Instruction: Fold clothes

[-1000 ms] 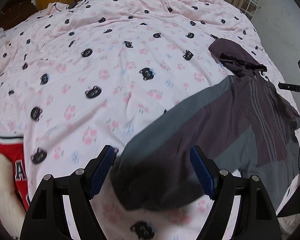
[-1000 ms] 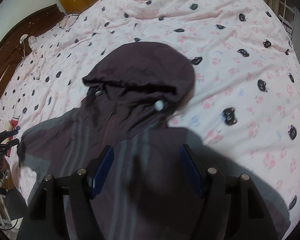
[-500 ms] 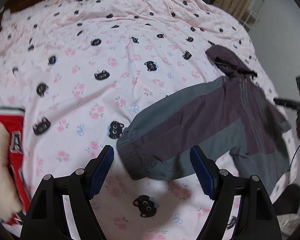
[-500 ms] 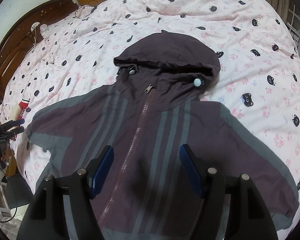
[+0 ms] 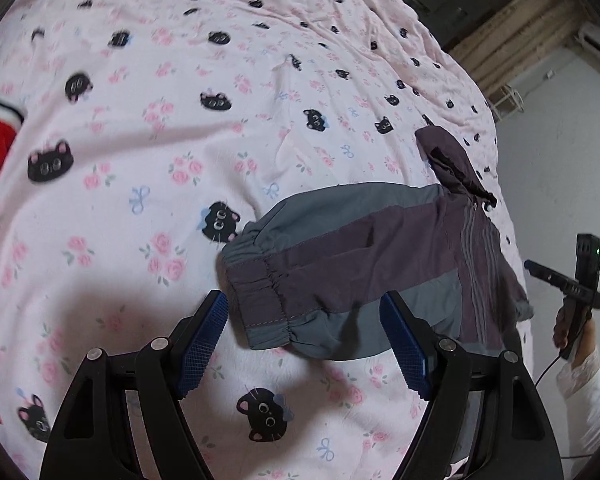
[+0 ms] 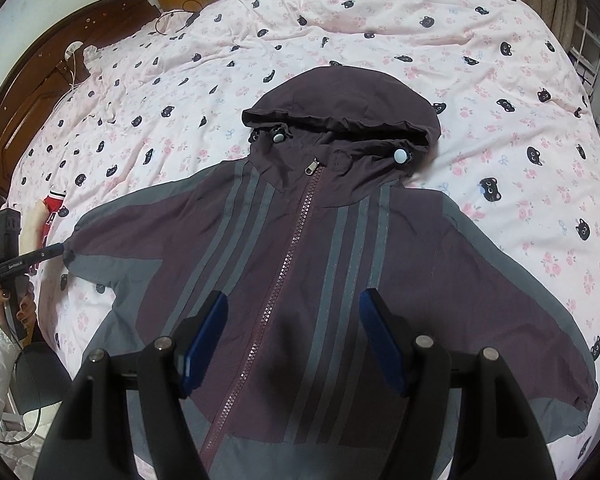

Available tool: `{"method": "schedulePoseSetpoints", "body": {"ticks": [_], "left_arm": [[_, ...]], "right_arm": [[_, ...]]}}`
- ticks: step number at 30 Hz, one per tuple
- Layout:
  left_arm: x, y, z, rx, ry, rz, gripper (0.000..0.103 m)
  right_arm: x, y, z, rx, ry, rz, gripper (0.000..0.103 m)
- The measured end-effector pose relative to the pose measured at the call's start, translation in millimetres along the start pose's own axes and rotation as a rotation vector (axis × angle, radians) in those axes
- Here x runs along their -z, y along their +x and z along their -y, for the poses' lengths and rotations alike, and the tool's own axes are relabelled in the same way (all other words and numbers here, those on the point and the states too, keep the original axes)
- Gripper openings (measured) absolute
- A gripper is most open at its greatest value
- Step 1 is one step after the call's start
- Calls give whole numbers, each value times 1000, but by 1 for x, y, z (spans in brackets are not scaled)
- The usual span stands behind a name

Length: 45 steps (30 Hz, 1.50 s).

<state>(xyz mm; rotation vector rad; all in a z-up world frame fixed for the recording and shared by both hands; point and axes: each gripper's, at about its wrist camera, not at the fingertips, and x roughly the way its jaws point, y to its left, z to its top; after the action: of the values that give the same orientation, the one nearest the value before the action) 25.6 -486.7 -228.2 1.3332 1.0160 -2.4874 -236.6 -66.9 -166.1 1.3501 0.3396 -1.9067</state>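
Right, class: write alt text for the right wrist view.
A purple and grey hooded jacket lies face up, zipped and spread flat on a pink cat-print bedspread. The right claw hangs open above its chest.

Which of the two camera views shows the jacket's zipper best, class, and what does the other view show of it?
The right wrist view. There the jacket lies front-up and the zipper runs visibly from the pull at the collar down to the hem. The left wrist view sees the jacket from the side, mostly one sleeve; the zipper cannot be made out.
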Motion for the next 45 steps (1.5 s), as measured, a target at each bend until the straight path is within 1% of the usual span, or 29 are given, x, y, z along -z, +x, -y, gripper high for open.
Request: {"method": "schedulePoseSetpoints", "body": {"ticks": [2, 6, 8, 10, 12, 13, 14, 15, 16, 20, 24, 27, 30, 32, 34, 38, 39, 41, 45], "left_arm": [[2, 2, -4, 7, -20, 1, 74], [7, 8, -15, 48, -69, -10, 74], [10, 13, -23, 79, -116, -12, 74], [10, 16, -28, 102, -150, -4, 74], [10, 16, -29, 110, -163, 5, 73], [9, 16, -29, 112, -167, 11, 69], [9, 16, -28, 110, -166, 16, 58], [9, 16, -27, 109, -158, 17, 50], [9, 17, -26, 117, -157, 14, 35], [8, 15, -25, 128, -157, 33, 27], [5, 7, -22, 116, -152, 59, 26], [1, 1, -19, 80, -143, 80, 26], [-2, 2, -22, 78, -170, 74, 26], [-3, 4, -26, 92, -207, 69, 27], [-4, 5, -30, 105, -242, 71, 27], [-5, 5, -33, 107, -278, 87, 26], [-5, 3, -32, 103, -274, 97, 26], [-6, 0, -23, 76, -232, 112, 24], [-12, -10, 3, -4, -98, 138, 23]], "right_arm": [[0, -2, -1, -1, -3, 0, 70], [1, -3, -3, -6, -7, 1, 70], [1, -2, -4, -6, -8, -2, 70], [1, -2, -5, -8, -8, -3, 70], [1, -1, -7, -11, -12, -4, 70], [1, -1, -9, -11, -15, -5, 70], [0, 0, -10, -12, -19, -6, 70], [0, 0, -11, -12, -22, -7, 70], [0, 1, -13, -11, -27, -9, 70], [0, 1, -16, -12, -36, -10, 70], [0, 2, -15, -16, -34, -9, 70], [1, 4, -13, -19, -33, -11, 70], [3, 5, -12, -23, -33, -16, 70], [3, 5, -11, -24, -32, -15, 70], [4, 5, -10, -26, -31, -15, 70], [4, 3, -7, -31, -27, -9, 70], [5, 3, -6, -32, -25, -8, 70], [5, 3, -4, -34, -25, -7, 70], [7, 6, -1, -37, -20, -10, 70]]}}
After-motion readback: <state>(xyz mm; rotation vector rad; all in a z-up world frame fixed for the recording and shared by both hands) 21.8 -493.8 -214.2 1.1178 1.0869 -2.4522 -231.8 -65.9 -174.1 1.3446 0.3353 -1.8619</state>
